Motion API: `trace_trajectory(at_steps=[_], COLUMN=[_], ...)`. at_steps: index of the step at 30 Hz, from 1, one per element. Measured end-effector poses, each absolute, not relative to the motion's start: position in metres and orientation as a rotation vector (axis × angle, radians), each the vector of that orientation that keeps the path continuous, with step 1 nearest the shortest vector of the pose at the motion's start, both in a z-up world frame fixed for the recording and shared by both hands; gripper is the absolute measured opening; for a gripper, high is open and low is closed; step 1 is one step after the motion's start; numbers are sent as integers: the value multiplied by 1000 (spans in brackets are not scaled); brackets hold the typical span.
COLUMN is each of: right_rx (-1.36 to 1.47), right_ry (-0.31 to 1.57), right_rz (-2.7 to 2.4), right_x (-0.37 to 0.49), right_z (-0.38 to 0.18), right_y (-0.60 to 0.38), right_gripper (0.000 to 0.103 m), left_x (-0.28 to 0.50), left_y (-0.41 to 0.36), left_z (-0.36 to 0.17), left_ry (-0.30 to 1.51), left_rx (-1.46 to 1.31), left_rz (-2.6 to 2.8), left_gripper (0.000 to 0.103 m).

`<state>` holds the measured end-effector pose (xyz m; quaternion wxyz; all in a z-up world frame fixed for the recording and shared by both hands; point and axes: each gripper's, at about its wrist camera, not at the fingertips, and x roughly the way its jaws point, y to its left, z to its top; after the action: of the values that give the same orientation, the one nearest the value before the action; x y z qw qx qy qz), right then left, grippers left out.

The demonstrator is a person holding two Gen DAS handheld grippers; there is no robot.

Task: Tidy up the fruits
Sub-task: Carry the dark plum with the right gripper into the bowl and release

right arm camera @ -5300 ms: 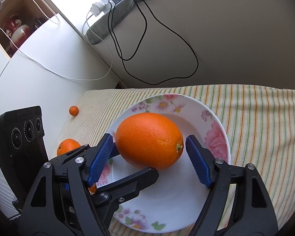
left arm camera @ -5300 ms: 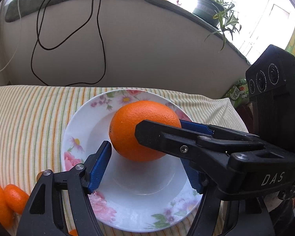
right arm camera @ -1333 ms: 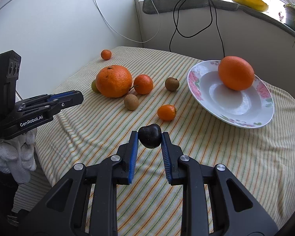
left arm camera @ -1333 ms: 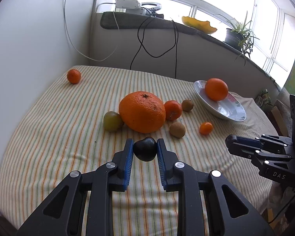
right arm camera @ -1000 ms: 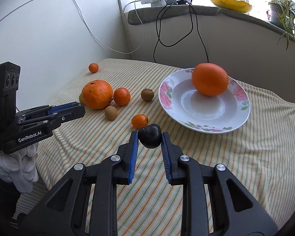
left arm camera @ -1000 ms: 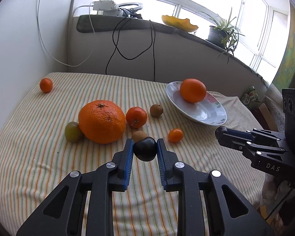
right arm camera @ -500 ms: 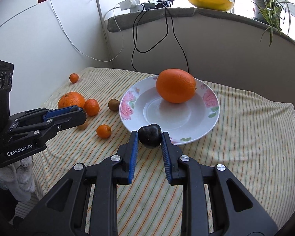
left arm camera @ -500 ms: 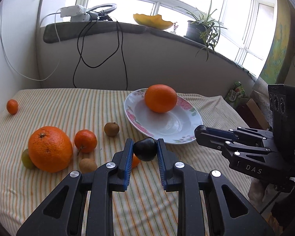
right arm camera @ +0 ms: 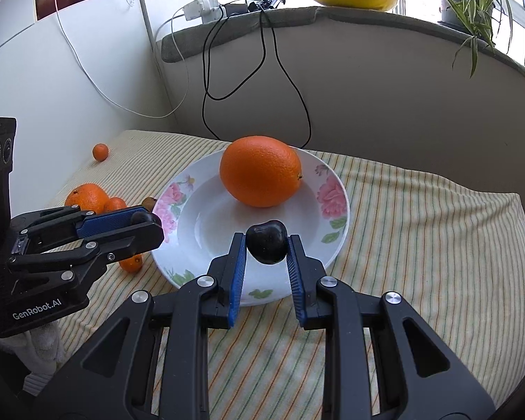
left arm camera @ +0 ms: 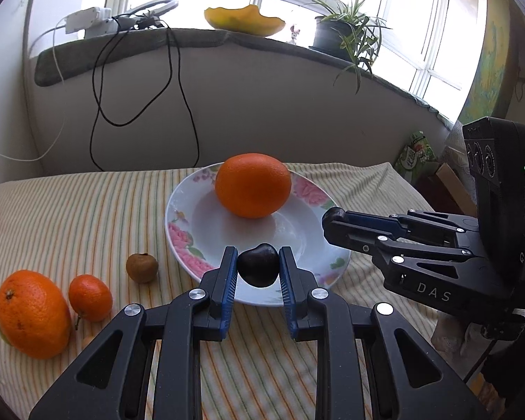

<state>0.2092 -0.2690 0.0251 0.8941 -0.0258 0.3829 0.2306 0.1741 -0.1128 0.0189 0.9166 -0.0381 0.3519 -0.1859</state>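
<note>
"GenRobot.AI" left tool (left arm camera: 258, 268) and "DAS" right tool (right arm camera: 266, 242), each clamped on a dark fruit (left arm camera: 258, 268) (right arm camera: 266, 241)

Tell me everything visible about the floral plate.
The floral plate is a white, glossy, shallow dish, ceramic by its look, with pink flowers and green leaves around the rim. It sits flat on the striped tablecloth and holds one large orange on its far side. Nothing else is seen touching it.
</note>
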Motion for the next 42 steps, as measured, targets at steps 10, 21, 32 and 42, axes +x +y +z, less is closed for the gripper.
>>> trace_trajectory(at_steps=[10,21,32,42], right_rx=[-45,-38,-32,-27], right_ry=[805,818,815,778], right_rz=[481,487,474,455], right_x=[229,237,237,231], right_z=[17,11,11,22], right_y=[-271,-269,-272,-277], right_gripper=[25,25,25,54], left_x=[193,201,201,195], left_y=[-129,-135,-137,-135], left_z=[12,6,5,7], left_ry=[750,770,768,757], left_rx=[-53,-45,-34,-38], left_rz=[-399,-406,-404,-399], left_gripper=[22,22,23,34])
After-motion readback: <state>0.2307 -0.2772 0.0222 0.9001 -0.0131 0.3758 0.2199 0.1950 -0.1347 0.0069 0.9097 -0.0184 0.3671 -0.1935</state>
